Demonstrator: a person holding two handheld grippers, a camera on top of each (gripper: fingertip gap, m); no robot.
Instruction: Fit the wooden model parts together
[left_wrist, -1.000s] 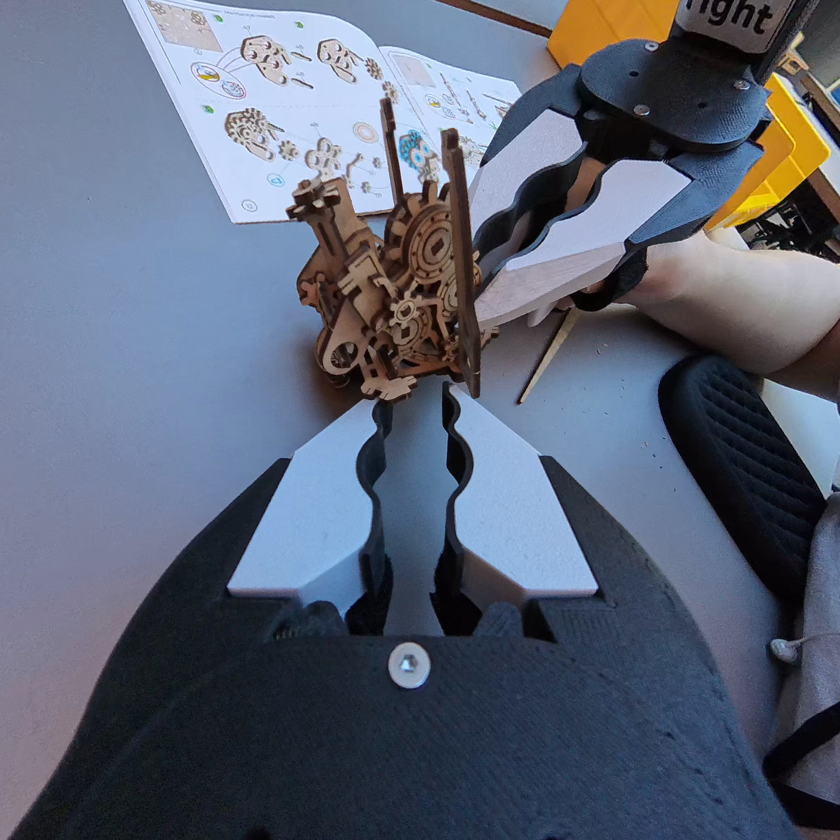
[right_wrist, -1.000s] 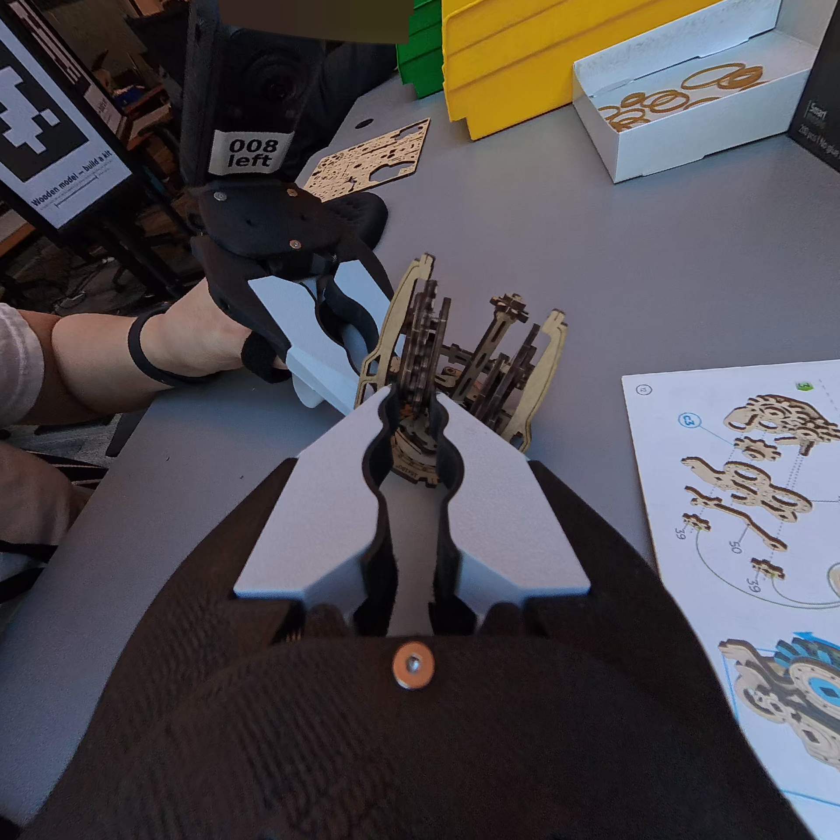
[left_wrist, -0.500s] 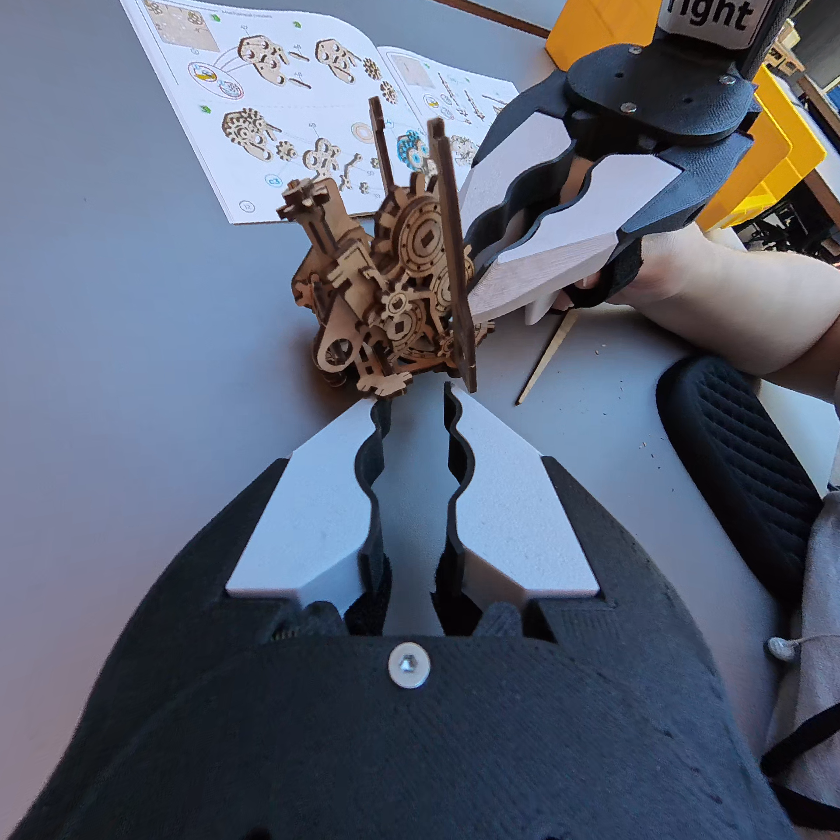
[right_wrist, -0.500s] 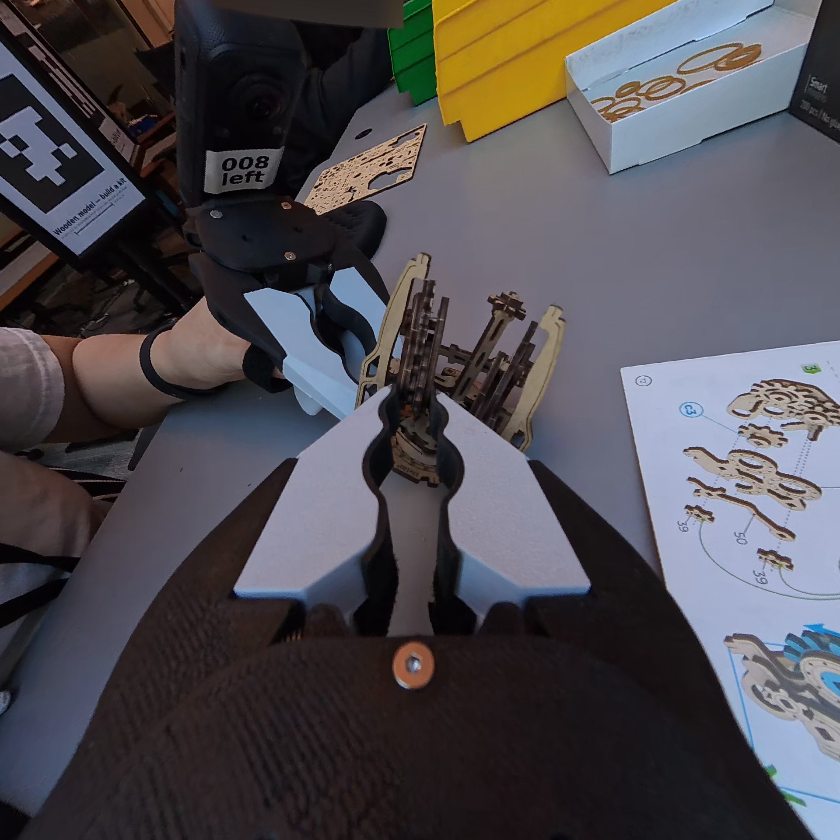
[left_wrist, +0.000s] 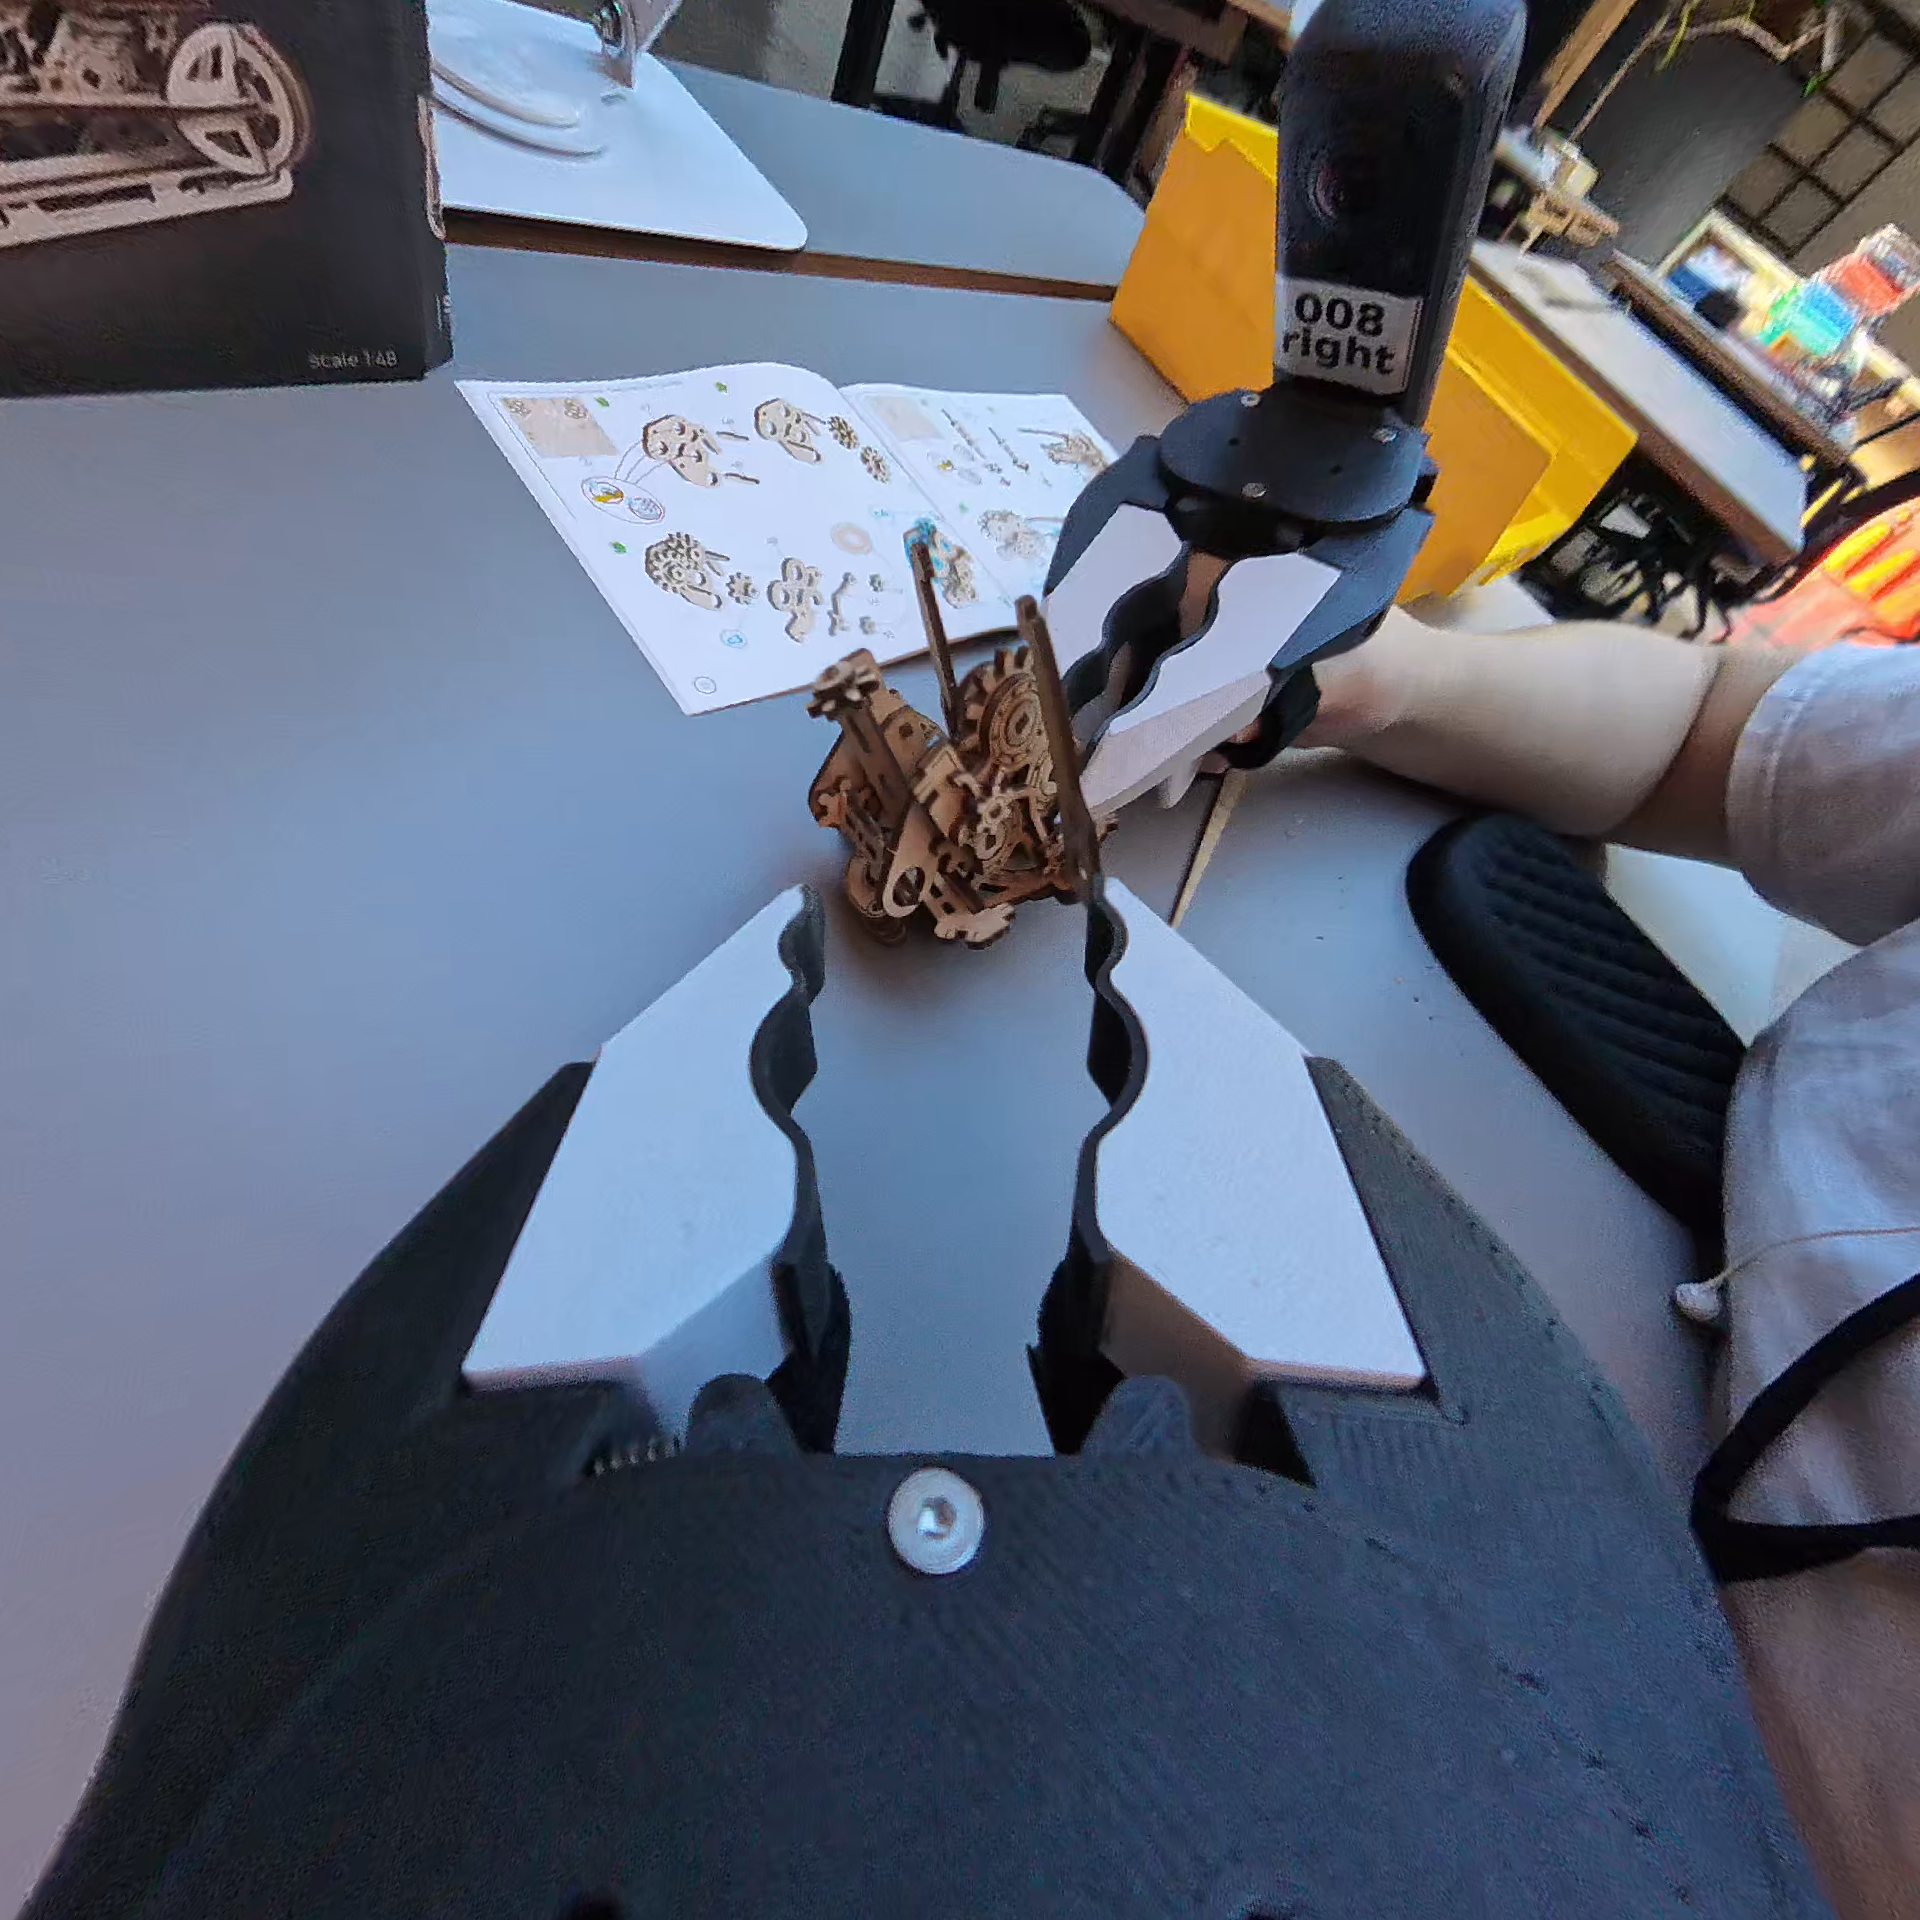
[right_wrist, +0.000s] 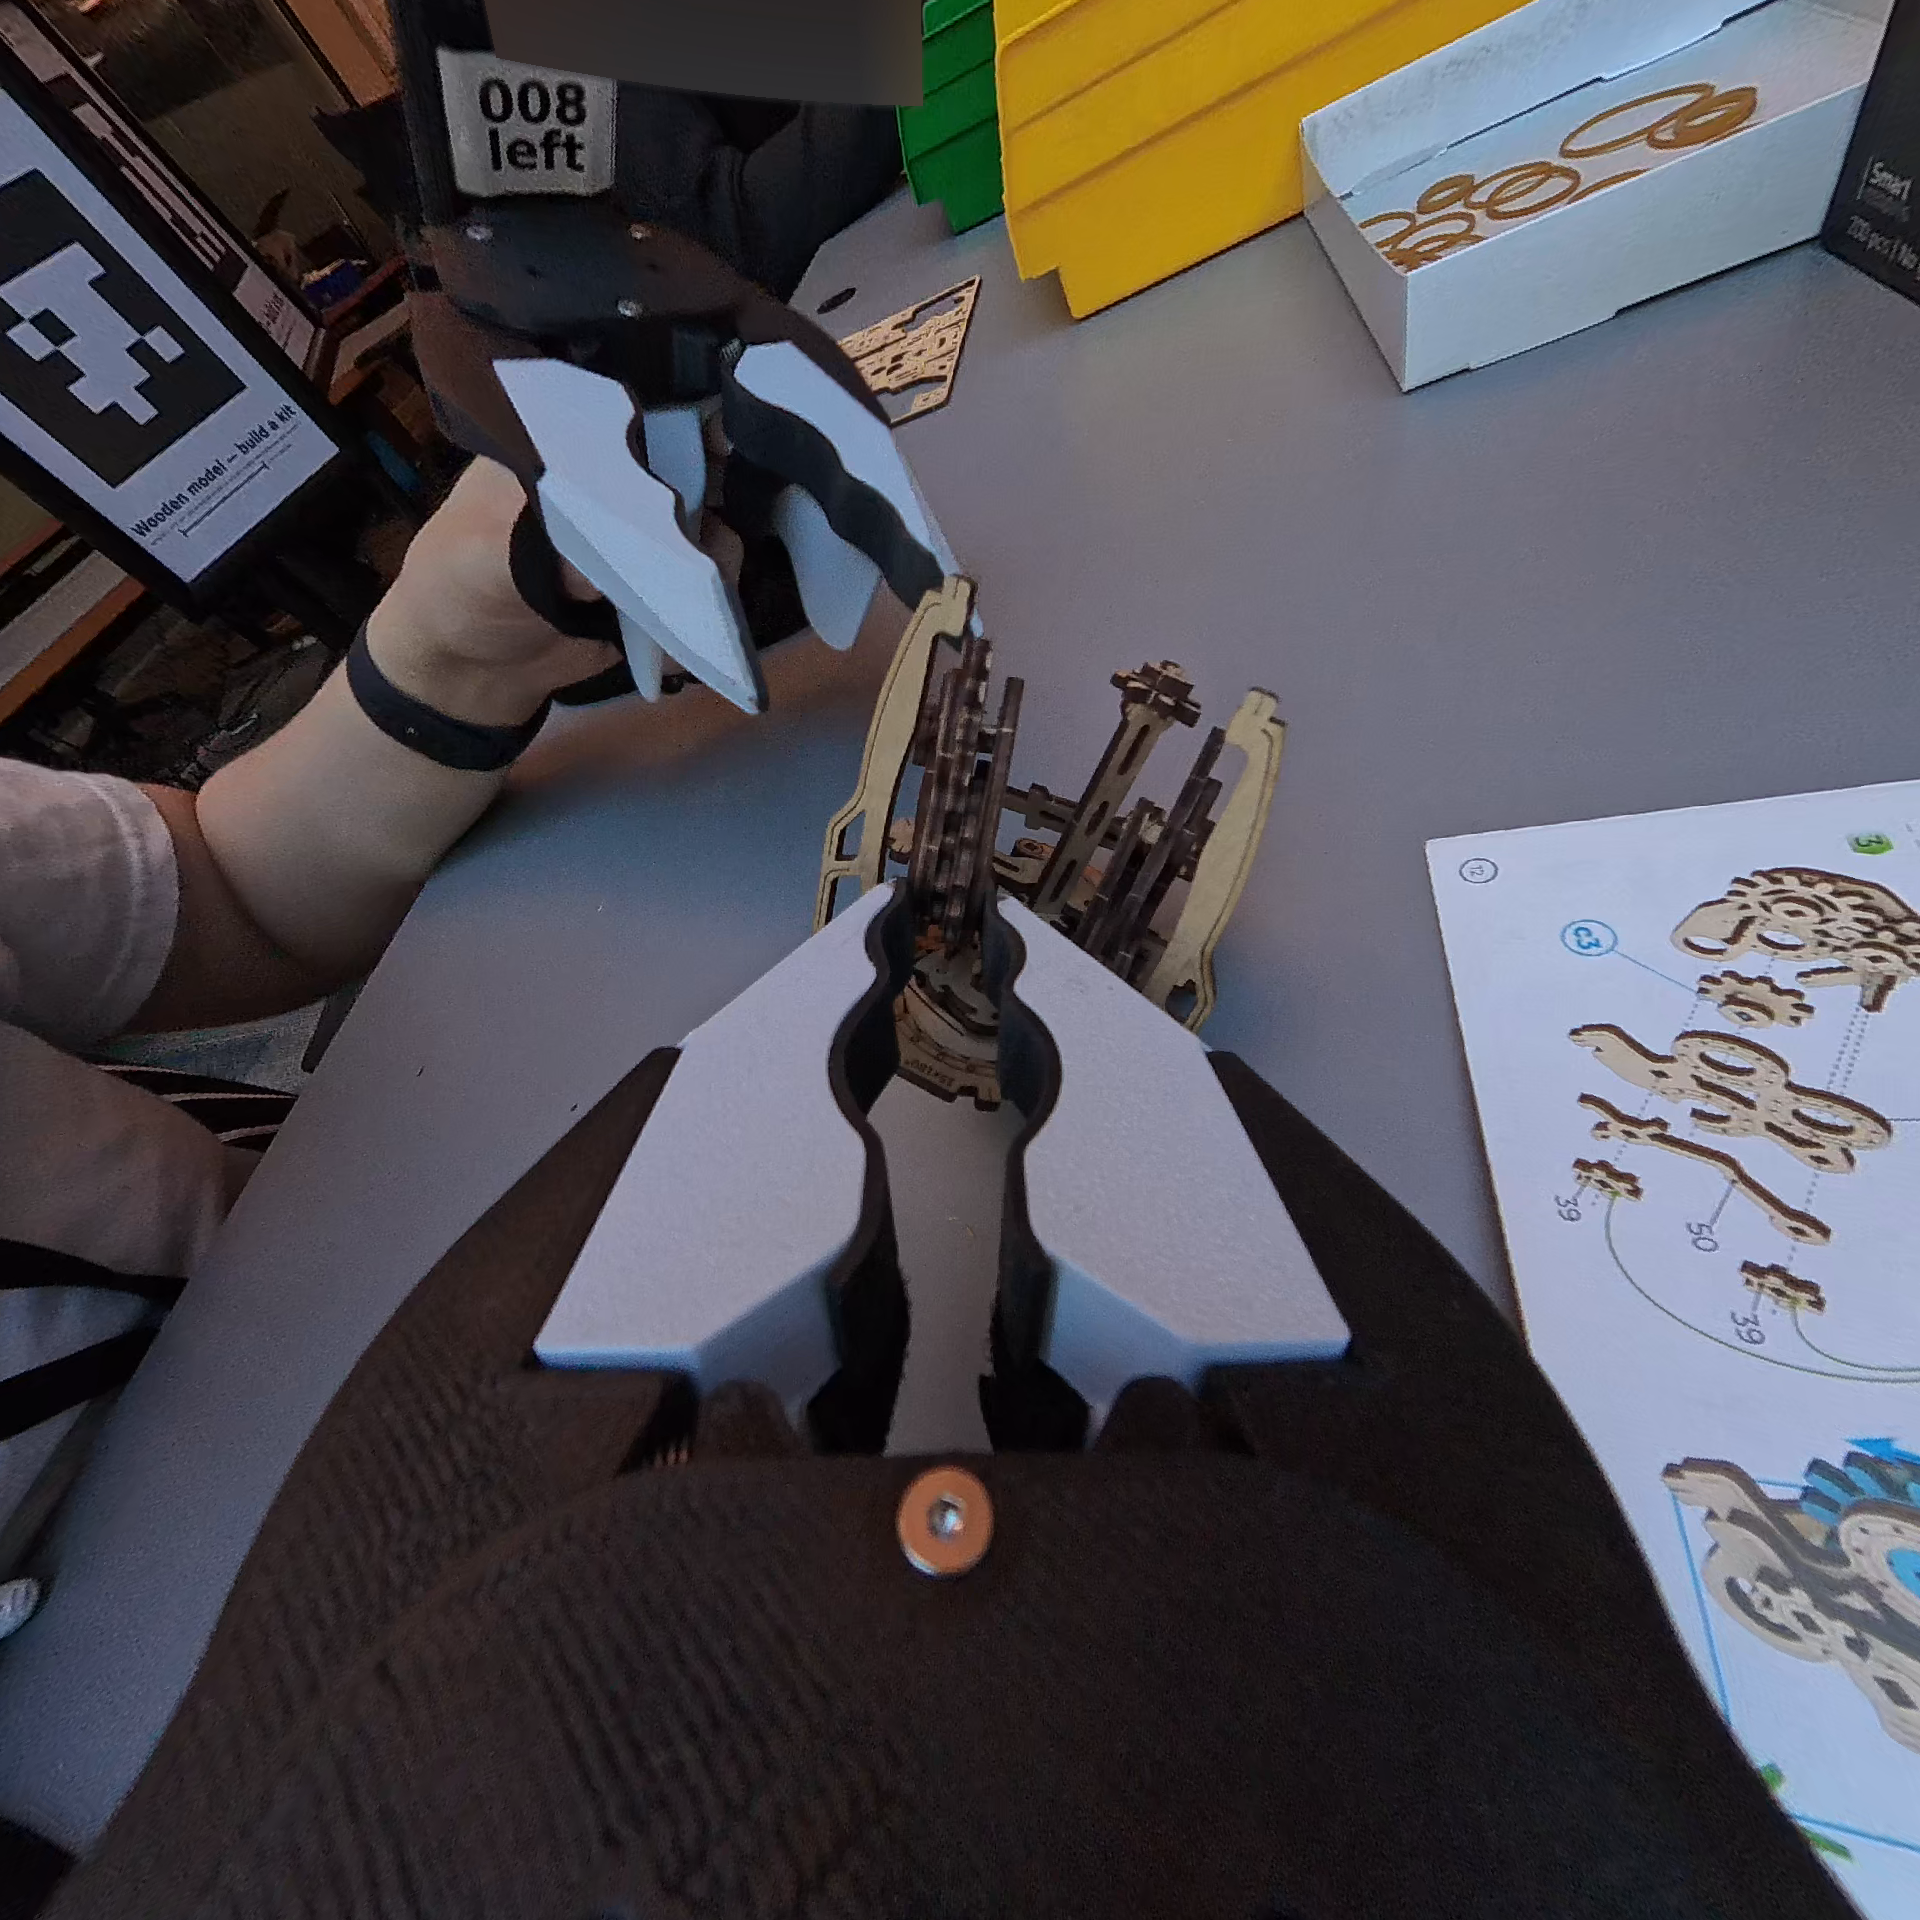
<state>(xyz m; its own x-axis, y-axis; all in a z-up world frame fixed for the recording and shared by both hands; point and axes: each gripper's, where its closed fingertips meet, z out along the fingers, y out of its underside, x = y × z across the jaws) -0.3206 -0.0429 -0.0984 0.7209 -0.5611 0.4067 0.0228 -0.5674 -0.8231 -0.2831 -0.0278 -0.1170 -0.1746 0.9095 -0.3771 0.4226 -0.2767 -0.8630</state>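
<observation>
A half-built wooden model (left_wrist: 935, 810) of gears and side plates stands tilted on the grey table (left_wrist: 312, 831). My right gripper (right_wrist: 948, 914) is shut on the model's gear stack (right_wrist: 966, 790) from its near end. It also shows in the left wrist view (left_wrist: 1117, 769), pressed against the model. My left gripper (left_wrist: 951, 909) is open and empty, just short of the model. In the right wrist view the left gripper (right_wrist: 847, 644) hangs above the model's left side plate (right_wrist: 883, 769). One fingertip (right_wrist: 940, 582) is at the plate's top; contact is unclear.
An open instruction booklet (left_wrist: 790, 520) lies behind the model and also shows in the right wrist view (right_wrist: 1714, 1143). There are yellow bins (right_wrist: 1195, 156), a white box of wooden rings (right_wrist: 1558, 208), a punched wooden sheet (right_wrist: 914, 343), a black kit box (left_wrist: 208, 187), a thin stick (left_wrist: 1205, 842) and a chair armrest (left_wrist: 1558, 987). The grippers' ends are close to 6 centimeters from one another.
My left gripper has opened wider, pulled back and risen, so more of the far table shows. My right gripper still holds the model in about the same place.
</observation>
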